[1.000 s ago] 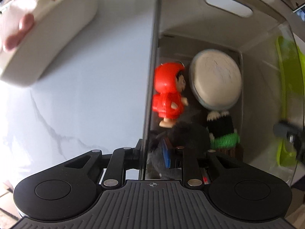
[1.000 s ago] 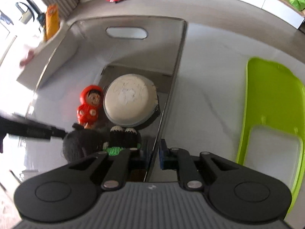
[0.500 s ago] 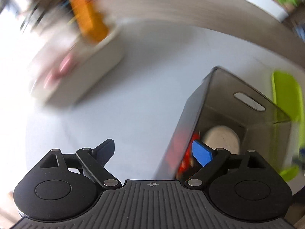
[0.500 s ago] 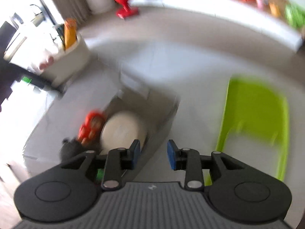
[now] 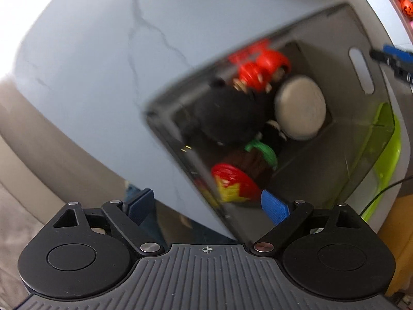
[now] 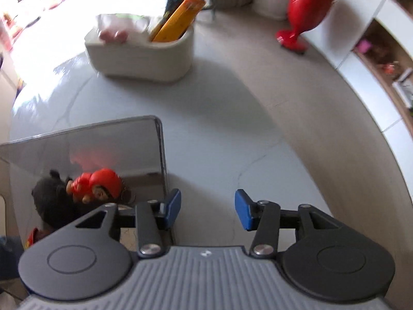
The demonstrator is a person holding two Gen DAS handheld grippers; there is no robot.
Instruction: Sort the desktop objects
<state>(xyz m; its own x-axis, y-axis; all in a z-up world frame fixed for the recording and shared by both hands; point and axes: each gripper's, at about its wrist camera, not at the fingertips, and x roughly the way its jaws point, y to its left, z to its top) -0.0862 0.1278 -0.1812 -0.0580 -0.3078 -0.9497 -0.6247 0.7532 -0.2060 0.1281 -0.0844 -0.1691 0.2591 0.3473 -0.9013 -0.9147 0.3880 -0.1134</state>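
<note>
Both the left gripper (image 5: pixel 206 205) and right gripper (image 6: pixel 207 210) hang spread and empty above the marbled white table (image 5: pixel 103 51), while soft toys sit gathered inside the smoky translucent plastic bin (image 5: pixel 322 155), apparently their sorted home.

The smoky translucent bin (image 5: pixel 335 155) sits on the marble at three o'clock — red-hooded figurine (image 5: pixel 260 69), black plush (image 5: pixel 227 113), round cream disc (image 5: pixel 299 108) inside.

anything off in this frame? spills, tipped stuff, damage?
Nothing stands out. The toys lie jumbled in the smoky bin: red-hooded figure, black plush, round beige disc. The white caddy stands upright on the table. Both tongs, left and right, are open and empty.
</note>
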